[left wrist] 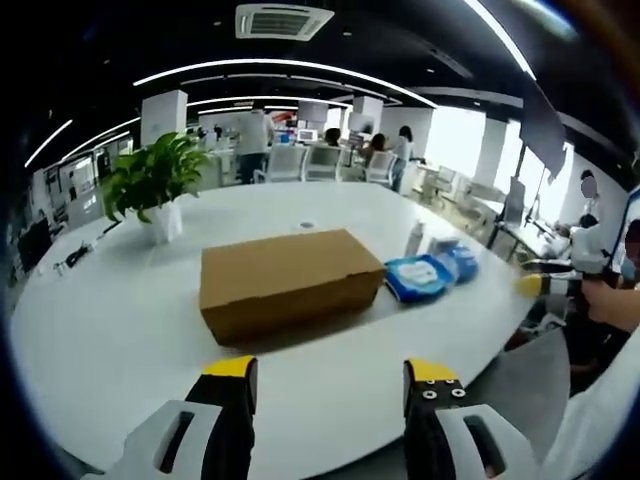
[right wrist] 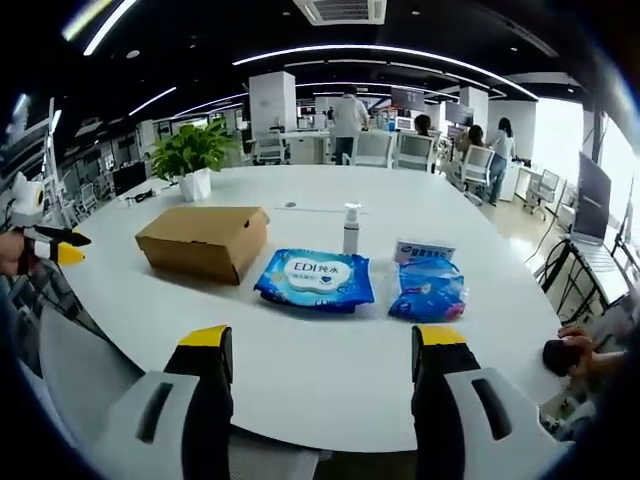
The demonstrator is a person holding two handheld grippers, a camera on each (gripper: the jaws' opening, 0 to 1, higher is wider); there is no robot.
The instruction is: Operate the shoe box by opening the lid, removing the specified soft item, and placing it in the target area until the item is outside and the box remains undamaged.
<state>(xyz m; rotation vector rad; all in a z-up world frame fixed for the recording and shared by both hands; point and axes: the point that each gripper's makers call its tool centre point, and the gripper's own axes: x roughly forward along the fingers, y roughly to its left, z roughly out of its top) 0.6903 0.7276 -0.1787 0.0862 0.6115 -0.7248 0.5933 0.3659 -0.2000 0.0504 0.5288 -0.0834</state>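
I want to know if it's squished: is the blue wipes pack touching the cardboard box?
Apart. The right gripper view shows white table between the shoe box and the wipes pack.

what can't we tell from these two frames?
- Contents of the cardboard box: the lid is shut in both views, so the soft item is hidden.
- Small print on the blue wipes pack: too small in the right gripper view.
- Spray bottle: its label is too small to read.
- Second blue pack: glare blurs its print.
- Both grippers' jaws stand apart, holding nothing.
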